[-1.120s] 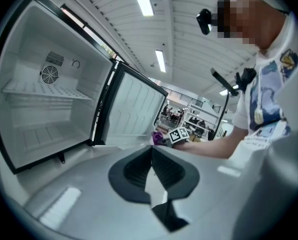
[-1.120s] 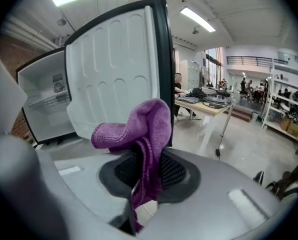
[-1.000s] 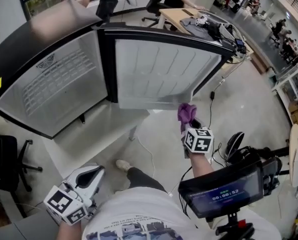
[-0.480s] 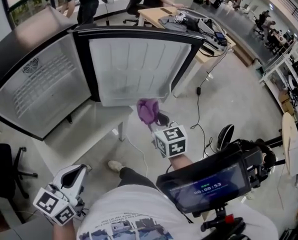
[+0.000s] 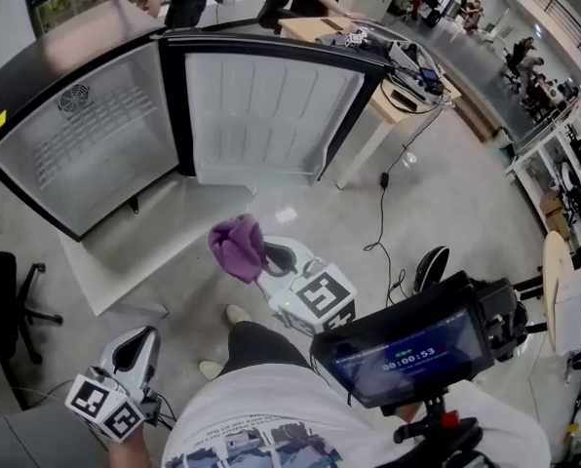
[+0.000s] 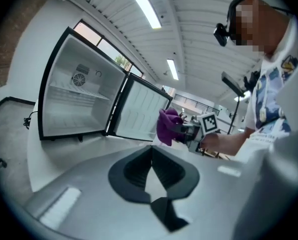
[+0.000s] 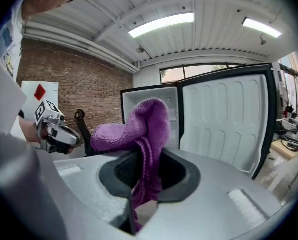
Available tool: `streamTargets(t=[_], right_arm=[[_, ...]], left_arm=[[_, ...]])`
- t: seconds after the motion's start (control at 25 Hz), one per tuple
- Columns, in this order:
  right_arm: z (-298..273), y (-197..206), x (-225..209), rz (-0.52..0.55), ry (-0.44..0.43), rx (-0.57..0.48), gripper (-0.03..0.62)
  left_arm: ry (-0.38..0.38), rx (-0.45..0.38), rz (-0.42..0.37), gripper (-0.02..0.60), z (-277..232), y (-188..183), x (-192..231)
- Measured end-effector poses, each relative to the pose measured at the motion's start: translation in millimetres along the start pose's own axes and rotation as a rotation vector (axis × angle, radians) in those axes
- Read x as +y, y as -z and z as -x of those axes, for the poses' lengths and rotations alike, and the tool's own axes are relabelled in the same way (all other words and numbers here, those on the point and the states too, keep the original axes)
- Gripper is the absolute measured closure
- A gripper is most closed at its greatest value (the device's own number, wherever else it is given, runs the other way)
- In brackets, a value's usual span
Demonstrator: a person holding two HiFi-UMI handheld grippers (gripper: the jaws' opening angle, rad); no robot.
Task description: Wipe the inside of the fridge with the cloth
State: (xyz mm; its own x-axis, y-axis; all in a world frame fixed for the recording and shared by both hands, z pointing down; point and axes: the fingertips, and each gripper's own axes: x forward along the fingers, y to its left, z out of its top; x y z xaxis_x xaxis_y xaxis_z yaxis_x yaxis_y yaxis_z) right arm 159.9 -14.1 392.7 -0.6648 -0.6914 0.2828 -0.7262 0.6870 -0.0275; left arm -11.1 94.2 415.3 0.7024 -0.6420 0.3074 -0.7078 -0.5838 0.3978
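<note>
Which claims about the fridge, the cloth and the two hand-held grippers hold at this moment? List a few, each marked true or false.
1. The right hand-held gripper is shut on the purple cloth. True.
2. The fridge has its door closed. False: the door stands wide open.
3. The left hand-held gripper holds a second cloth. False: its jaws are together with nothing between them.
4. The purple cloth is outside the fridge, touching no part of it. True.

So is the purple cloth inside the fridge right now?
No, the purple cloth hangs in the right gripper over the floor, short of the open fridge.
</note>
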Motion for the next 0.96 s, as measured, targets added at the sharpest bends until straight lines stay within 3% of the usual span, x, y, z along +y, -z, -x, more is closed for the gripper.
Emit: streamTargets(t=[0.36, 0.56, 0.72, 0.96], right_arm=[[3, -4, 25, 0.103, -0.271, -0.012, 0.526], [26, 0, 7, 0.134, -0.367, -0.004, 0.526], [50, 6, -7, 0.152, -0.427, -0.007, 0.528], [73, 7, -10, 0.173, -0.493, -0.035, 0.528]], left_arm=[[-0.192, -0.039, 0.06, 0.577, -6, 23, -25], [-0.214, -0.06, 0.08, 0.577, -50, 26, -64], [-0.211, -0.082, 0.051, 0.576, -86, 25, -102], [-0.259, -0.091, 0.055, 0.576, -96, 37, -123]])
